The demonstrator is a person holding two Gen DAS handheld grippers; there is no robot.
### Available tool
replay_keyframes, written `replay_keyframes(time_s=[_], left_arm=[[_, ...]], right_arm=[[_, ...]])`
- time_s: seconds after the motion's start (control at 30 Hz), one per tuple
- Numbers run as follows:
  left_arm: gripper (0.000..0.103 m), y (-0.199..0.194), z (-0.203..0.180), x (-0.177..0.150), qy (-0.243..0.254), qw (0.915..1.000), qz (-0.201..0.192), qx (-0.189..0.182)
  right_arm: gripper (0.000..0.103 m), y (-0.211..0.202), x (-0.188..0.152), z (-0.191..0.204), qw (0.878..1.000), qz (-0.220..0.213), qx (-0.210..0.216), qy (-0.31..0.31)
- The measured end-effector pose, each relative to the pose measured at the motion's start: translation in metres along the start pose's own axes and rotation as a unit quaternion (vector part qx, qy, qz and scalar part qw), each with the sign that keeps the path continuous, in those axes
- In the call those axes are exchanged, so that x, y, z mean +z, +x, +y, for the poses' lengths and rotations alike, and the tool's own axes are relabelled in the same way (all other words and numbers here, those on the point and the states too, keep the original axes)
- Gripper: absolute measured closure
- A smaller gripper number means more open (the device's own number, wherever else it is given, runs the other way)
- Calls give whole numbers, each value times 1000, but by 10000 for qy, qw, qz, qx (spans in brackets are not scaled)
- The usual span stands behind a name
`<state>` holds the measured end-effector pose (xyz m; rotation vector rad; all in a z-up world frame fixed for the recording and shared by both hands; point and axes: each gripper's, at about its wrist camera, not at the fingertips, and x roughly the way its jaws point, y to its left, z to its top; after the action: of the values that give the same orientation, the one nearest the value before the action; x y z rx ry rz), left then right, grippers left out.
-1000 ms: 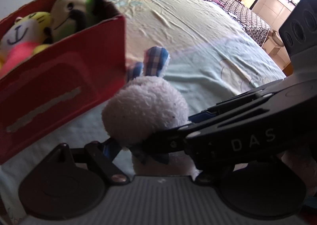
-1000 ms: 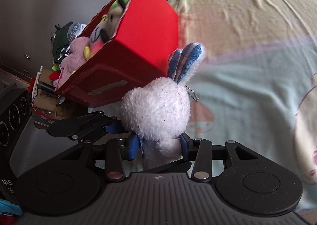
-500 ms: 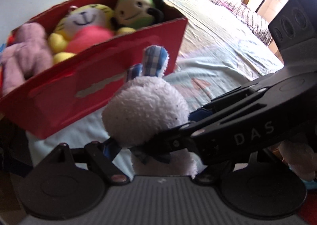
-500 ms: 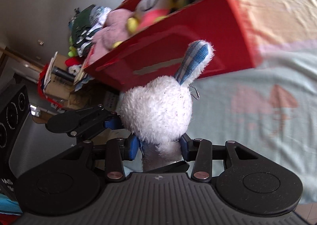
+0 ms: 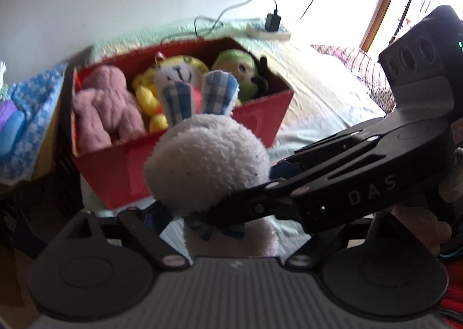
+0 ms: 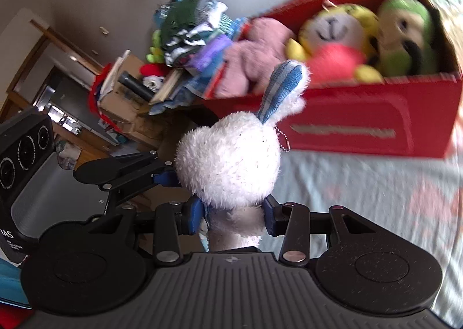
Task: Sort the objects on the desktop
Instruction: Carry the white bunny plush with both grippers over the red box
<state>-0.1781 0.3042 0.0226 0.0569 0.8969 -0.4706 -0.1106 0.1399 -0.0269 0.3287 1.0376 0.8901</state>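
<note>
- Left wrist view: the white plush rabbit (image 5: 207, 164) hangs in front of the camera, above the near wall of the red cardboard box (image 5: 260, 117) but not yet inside it.
- The left gripper (image 5: 208, 213) has its jaws opening. The rabbit's neck lies between them, and I cannot tell whether the one blue pad that shows at the lower left still touches the fur.
- The right gripper (image 5: 277, 184) reaches in from the right, its dark finger across the rabbit's neck and checked bow.
- Counted here: one rabbit with two checked ears, one box, and three soft toys in it: a pink plush (image 5: 101, 106), a yellow tiger plush (image 5: 173, 80) and a green-capped plush (image 5: 240, 71).
- Beyond the box one white power strip (image 5: 269, 33) lies on the bedsheet (image 5: 318, 91), with a charger plugged in.
- Right wrist view: the right gripper (image 6: 234, 214) is clamped on the rabbit (image 6: 228, 166) at the neck, both blue pads sunk into the fur under the head.
- The left gripper (image 6: 166, 177) shows to the left, its blue tip just beside the rabbit's head.
- The same three toys fill the box (image 6: 347, 126); the free room looks to be in front of them.
- Judgement: the rabbit looks light, soft and squashy, unlikely to break, with fluffy fur that gives under the pads. The narrow neck is the sound place to hold, since the wide head sits above the pads. Its small ball chain (image 6: 283, 140) could catch on the box rim.
</note>
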Motion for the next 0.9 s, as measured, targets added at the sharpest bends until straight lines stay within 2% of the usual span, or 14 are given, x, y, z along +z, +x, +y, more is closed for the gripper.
replay_keyframes(time_s=[0.13, 0.33, 0.53, 0.7, 0.8, 0.9], left_arm=[[15, -2, 3, 11, 6, 9998, -220, -22], [15, 1, 3, 31, 83, 9981, -594, -117], [15, 17, -1, 51, 185, 9971, -702, -238], [15, 31, 0, 66, 84, 9962, -813, -298], [15, 40, 5, 77, -8, 9962, -849, -210], [15, 47, 13, 85, -133, 9960, -875, -113]], right_arm=[[58, -7, 6, 9, 9997, -206, 42, -113], [58, -21, 14, 7, 9980, -623, 15, 105], [58, -33, 19, 2, 9938, -1064, -177, 256], [58, -41, 27, -8, 9894, -1359, -378, 339], [58, -43, 36, -13, 9879, -1448, -504, 235], [58, -40, 50, -22, 9878, -1479, -442, 209]])
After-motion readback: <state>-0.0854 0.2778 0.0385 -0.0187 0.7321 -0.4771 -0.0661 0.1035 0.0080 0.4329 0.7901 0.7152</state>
